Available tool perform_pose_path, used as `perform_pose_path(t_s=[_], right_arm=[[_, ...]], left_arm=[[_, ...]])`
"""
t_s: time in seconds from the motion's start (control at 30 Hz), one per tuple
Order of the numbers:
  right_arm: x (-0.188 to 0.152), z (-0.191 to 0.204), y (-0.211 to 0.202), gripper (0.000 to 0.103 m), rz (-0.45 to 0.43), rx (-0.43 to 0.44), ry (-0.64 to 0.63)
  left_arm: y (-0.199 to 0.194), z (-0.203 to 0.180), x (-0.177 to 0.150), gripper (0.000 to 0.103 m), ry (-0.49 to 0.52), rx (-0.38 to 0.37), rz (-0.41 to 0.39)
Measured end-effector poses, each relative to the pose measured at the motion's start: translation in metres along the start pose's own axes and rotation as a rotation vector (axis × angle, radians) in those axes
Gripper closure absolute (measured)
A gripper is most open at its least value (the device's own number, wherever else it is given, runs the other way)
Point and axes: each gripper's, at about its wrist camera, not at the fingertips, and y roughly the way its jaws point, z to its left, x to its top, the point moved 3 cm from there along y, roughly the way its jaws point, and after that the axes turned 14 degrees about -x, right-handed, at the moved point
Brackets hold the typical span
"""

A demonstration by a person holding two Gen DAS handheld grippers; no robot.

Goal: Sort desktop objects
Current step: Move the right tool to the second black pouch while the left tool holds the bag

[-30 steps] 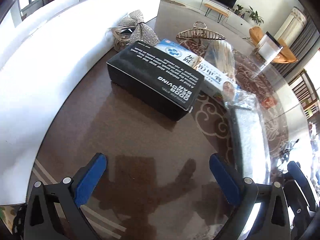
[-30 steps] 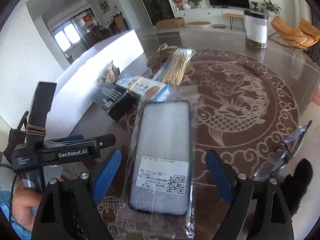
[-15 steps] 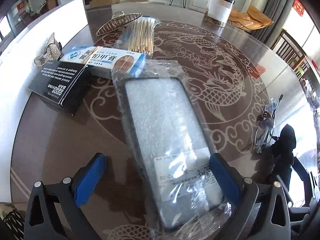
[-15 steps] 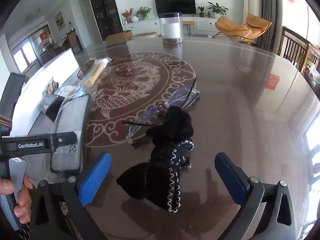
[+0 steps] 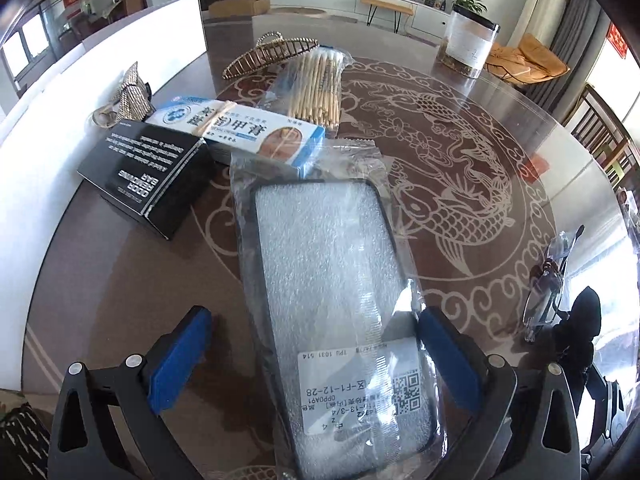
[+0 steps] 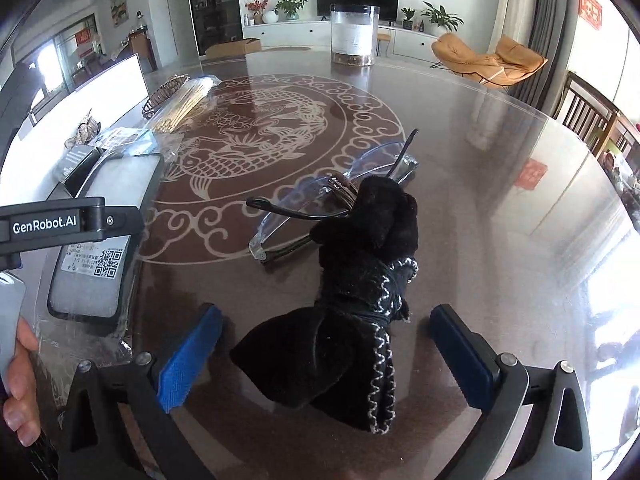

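A phone case in a clear plastic bag (image 5: 332, 280) lies on the table between the open fingers of my left gripper (image 5: 316, 352); it also shows in the right wrist view (image 6: 104, 236). My right gripper (image 6: 324, 352) is open around a black fabric pouch (image 6: 352, 320). Clear glasses (image 6: 320, 196) lie just beyond the pouch, touching it. A black box (image 5: 148, 164), a blue-white box (image 5: 240, 132) and a bag of wooden sticks (image 5: 316, 84) sit in a row at the back left.
A wicker tray (image 5: 272, 52) and a woven ornament (image 5: 132, 96) stand behind the boxes. A clear canister (image 6: 354, 36) stands at the table's far side. A white wall panel (image 5: 60, 120) borders the table (image 6: 480, 160) on the left.
My left gripper swung right from the black box to the bagged phone case. My right gripper swung right from the phone case to the black pouch. Both stayed open.
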Motion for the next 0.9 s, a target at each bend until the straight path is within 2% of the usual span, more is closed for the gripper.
perform_pose_path(t_s=[0.1,0.23,0.4,0.47,0.6,0.7,0.83,0.9], right_arm=[[0.000,0.001,0.001,0.000,0.000,-0.001,0.000],[0.000,0.001,0.000,0.000,0.000,-0.001,0.000],[0.000,0.001,0.000,0.000,0.000,-0.001,0.000],[0.000,0.001,0.000,0.000,0.000,-0.001,0.000],[0.000,0.001,0.000,0.000,0.000,-0.001,0.000],[0.000,0.001,0.000,0.000,0.000,-0.001,0.000],[0.000,0.000,0.000,0.000,0.000,-0.001,0.000],[0.000,0.001,0.000,0.000,0.000,-0.001,0.001]], left_arm=[[-0.012,-0.006,-0.003,0.000,0.066,-0.058,-0.025],[-0.026,-0.006,-0.003,0.000,0.097,-0.056,-0.072],[-0.016,-0.005,0.004,0.000,0.064,-0.016,-0.068],[-0.009,-0.018,0.005,0.000,0.086,-0.004,-0.055],[-0.002,-0.030,0.002,0.000,0.135,0.081,-0.046],[0.004,-0.016,0.000,0.000,0.100,0.096,-0.018],[0.010,0.009,-0.001,0.000,0.029,0.061,0.001],[0.008,0.017,-0.001,0.000,0.002,0.067,0.001]])
